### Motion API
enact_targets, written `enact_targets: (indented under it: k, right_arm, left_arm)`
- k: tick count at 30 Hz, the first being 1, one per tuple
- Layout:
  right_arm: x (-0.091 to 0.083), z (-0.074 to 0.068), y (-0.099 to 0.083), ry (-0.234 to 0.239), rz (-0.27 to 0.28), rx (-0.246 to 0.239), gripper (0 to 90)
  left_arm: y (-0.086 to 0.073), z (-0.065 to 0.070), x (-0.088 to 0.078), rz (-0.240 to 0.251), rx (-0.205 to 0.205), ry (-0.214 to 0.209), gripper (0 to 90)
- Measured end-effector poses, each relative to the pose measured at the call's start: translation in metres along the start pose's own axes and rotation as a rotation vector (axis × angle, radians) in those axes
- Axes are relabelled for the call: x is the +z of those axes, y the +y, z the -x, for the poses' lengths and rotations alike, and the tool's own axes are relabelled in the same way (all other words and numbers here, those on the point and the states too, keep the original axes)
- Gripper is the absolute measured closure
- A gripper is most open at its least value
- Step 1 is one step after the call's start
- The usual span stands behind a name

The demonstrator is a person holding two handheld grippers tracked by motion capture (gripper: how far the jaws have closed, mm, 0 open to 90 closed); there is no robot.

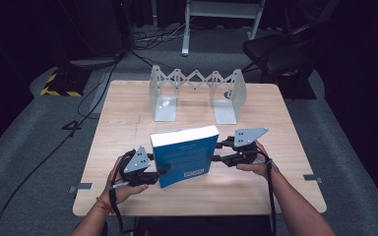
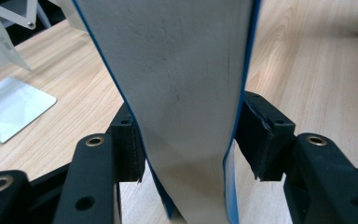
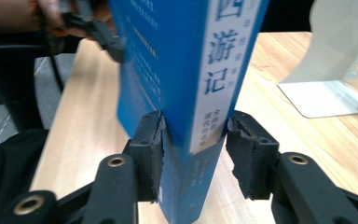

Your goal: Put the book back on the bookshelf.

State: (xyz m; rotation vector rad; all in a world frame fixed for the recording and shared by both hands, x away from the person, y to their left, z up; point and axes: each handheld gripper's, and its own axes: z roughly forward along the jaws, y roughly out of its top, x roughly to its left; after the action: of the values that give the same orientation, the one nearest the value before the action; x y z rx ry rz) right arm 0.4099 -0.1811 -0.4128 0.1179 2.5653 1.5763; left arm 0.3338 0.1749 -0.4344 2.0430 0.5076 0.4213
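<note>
book (image 1: 186, 155): thick blue paperback, glossy cover, white page block on top, barcode near lower corner; sits at table centre, slightly toward 6 o'clock, held between both tongs
book spine (image 3: 219, 60): white strip with dark Chinese characters on blue; top cut off by frame
page edge (image 2: 182, 84): matte off-white, faintly scuffed, pinched in at the bottom
left gripper (image 1: 145, 169): at book's 9 o'clock, black jaws with rubbery pads clamped narrow on the page-edge side; grey three-cornered plate on top
right gripper (image 1: 229, 150): at book's 3 o'clock, jaws straddle the spine end; left pad touching cover, right pad close, contact hard to make out
table (image 1: 128, 113): light wood grain, rounded corners
bookend rack (image 1: 197, 93): at 12 o'clock, two bent grey metal plates joined by a scissor lattice, well apart from book
floor (image 1: 24, 142): grey carpet, cables trailing; background dark, details unclear
</note>
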Motion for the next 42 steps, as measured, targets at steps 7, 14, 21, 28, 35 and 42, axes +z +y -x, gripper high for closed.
enact_targets:
  k: [7,14,21,28,35,42]
  right_arm:
    - [-0.001,-0.009,0.003,0.071,0.001,-0.023,58.8]
    - [0.013,-0.002,0.003,0.06,0.015,0.022,54.8]
    - [0.01,-0.006,0.0,0.065,0.033,0.012,61.5]
    - [0.003,-0.018,-0.002,0.022,0.028,0.035,61.8]
    - [-0.024,-0.03,-0.013,-0.056,0.012,0.044,61.8]
    - [-0.066,-0.041,-0.035,-0.135,0.023,0.072,61.2]
  left_arm:
    - [-0.003,-0.006,-0.003,0.004,0.01,-0.035,44.1]
    - [-0.005,-0.005,-0.001,0.017,0.014,-0.012,46.0]
    - [-0.014,-0.01,0.0,-0.065,-0.018,0.094,37.3]
    - [-0.008,-0.018,0.008,-0.038,-0.069,0.027,43.2]
    - [0.013,-0.01,0.04,-0.051,-0.037,-0.014,42.0]
    - [0.038,0.002,0.081,-0.05,-0.004,-0.066,38.6]
